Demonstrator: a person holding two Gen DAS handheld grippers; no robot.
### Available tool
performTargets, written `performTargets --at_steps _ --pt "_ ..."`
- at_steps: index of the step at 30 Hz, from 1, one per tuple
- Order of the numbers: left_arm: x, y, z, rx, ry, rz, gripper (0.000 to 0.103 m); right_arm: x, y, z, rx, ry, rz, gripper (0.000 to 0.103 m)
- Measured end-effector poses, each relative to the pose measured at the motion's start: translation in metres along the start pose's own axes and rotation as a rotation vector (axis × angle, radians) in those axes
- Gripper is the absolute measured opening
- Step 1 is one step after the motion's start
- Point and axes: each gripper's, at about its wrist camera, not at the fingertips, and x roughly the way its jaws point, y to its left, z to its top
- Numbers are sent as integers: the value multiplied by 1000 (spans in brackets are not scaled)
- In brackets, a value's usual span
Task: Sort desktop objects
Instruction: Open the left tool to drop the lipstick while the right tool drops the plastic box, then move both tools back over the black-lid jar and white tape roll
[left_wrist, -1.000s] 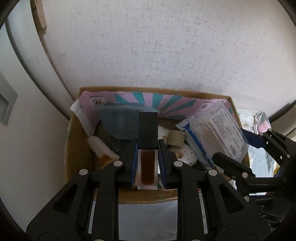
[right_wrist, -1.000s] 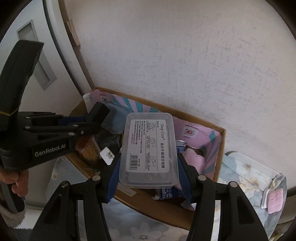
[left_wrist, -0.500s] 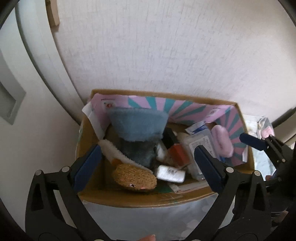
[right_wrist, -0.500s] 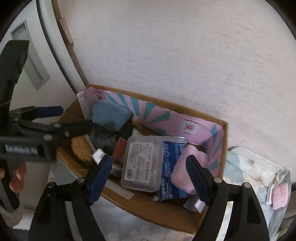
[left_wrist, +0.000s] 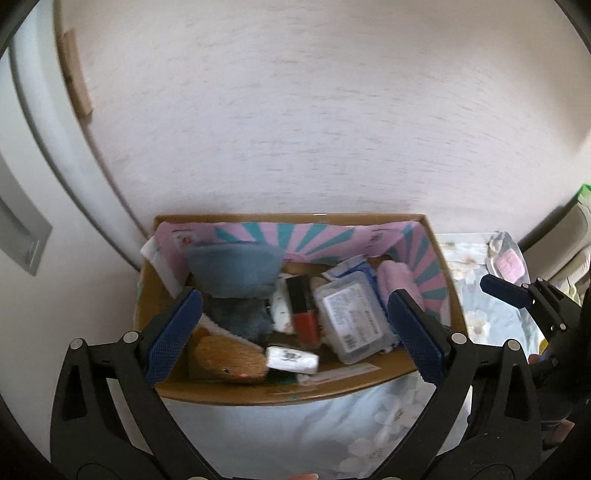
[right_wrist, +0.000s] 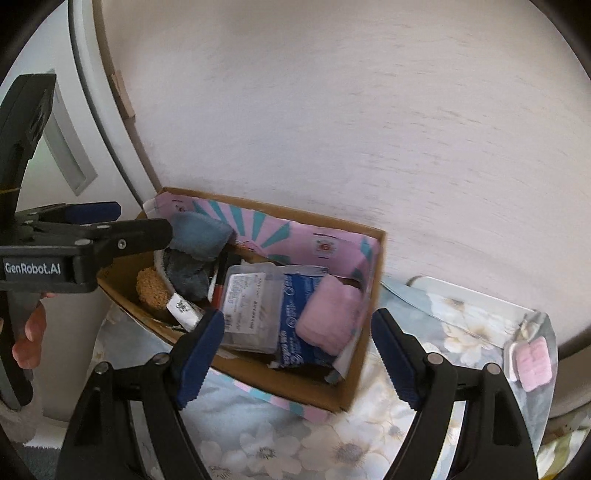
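Both the left gripper and the right gripper stand wide apart and hold nothing. Just beyond them, the cardboard box contains the red bottle beside the clear plastic case, on the flowered cloth.

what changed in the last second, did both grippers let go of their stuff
Yes. The left gripper released the dark-capped bottle, which now lies in the cardboard box. The right gripper dropped the clear plastic case beside it. Both are open and empty. The box has not moved.
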Motion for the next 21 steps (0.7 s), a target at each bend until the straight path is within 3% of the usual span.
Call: performTargets --at_steps 5,9,13,21 --pt "-7 -23 0 49 -3 -24 100 -22 -25 -3 17 49 39 78" --pt "-26 -47 3 125 -41 -73 100 -74 -61 6 -75 19 -58 78" --pt "-38 -72 3 160 -58 -127 100 -113 -115 10 -62 41 -108 78" --pt "-37 -162 -28 354 -48 -263 100 -130 -184 -16 -40 86 -106 78"
